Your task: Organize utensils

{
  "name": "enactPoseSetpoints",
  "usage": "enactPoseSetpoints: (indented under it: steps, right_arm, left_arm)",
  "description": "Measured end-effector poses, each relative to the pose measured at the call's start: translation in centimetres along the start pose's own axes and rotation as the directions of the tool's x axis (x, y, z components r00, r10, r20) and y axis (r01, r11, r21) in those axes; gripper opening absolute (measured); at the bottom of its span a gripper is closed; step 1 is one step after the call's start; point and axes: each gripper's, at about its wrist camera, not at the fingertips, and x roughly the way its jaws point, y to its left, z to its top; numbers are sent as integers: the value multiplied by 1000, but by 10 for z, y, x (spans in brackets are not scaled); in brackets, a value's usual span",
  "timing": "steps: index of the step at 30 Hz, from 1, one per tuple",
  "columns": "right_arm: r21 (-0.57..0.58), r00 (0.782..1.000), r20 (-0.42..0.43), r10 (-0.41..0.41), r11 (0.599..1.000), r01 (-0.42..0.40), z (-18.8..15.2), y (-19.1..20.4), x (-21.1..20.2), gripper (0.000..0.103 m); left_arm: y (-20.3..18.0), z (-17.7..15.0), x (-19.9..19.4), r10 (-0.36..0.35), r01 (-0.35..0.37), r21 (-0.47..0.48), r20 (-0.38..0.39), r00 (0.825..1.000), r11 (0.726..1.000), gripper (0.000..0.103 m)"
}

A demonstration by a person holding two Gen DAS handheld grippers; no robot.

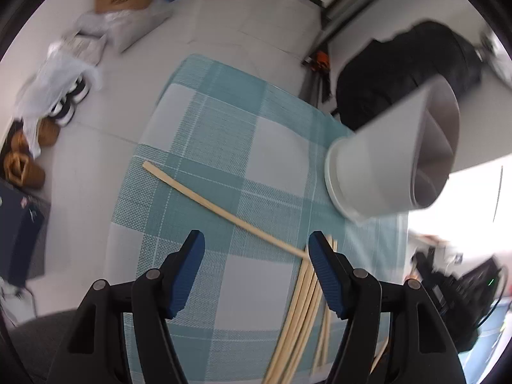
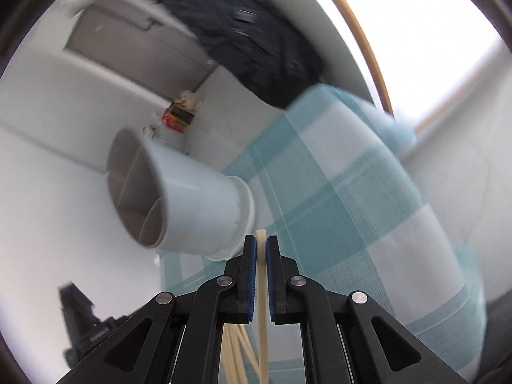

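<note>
Chopstick (image 2: 261, 275) clenched in right tongs (image 2: 261, 249), left tongs (image 1: 256, 246) released (bundle (image 1: 300, 313) beside)

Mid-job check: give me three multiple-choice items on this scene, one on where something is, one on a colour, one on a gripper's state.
1. Where does the single chopstick lie apart from the bundle?
A. on the checked cloth
B. inside the holder
C. on the floor

2. What colour is the utensil holder?
A. red
B. white
C. black

3. How is the right gripper?
A. wide open, empty
B. shut on a chopstick
C. shut on the holder

Answers: 1 A, it rests across the cloth; 2 B, its wall is white; 3 B, the pads pinch a pale stick.
</note>
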Motion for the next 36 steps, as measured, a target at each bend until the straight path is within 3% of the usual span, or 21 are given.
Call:
enactPoseSetpoints:
  steps: [4,7,14,18,20,21,22,24,28,33,36]
  right_arm:
    - [80,999,-15,34,996,-33,2,-12,7,6]
    - [82,999,7,37,996,-37,1,-11,5,6]
    - [199,997,61,45,978,-56,6,-31,7,6]
    - [157,995,95,36,986,-51,10,-23,4,6]
    - [131,992,111,56,989,-70,11,-17,1,6]
    - [128,992,114,61,989,-76,11,-16,-1,7]
    - [127,991,117,58,989,-73,11,-16,-1,7]
    - [135,992,115,57,988,-73,11,-17,-1,7]
    - [118,997,68,41,992,-49,9,-19,4,7]
    - [74,998,14,58,995,-59,3,-17,8,6]
    - [30,998,9,67,997,-68,-1,-13,3,6]
  left_arm:
    - [7,14,3,53,-52,-122,6,999,991,63]
    - [8,20,11,115,-115,-153,-7,993,982,63]
    - [9,27,35,245,-248,-187,-38,969,950,63]
    - [1,24,41,295,-298,-174,-42,955,939,61]
    - [-8,24,47,348,-350,-133,-42,937,927,54]
    - [-12,23,46,369,-370,-123,-33,929,921,41]
    - [-17,21,47,417,-417,-103,-22,909,903,28]
    - [-22,20,48,447,-446,-69,6,894,892,18]
    - [-21,13,46,440,-439,-27,54,897,898,11]
    - [-21,10,44,336,-341,53,87,938,939,1]
    - [-20,5,32,244,-253,64,131,961,965,1]
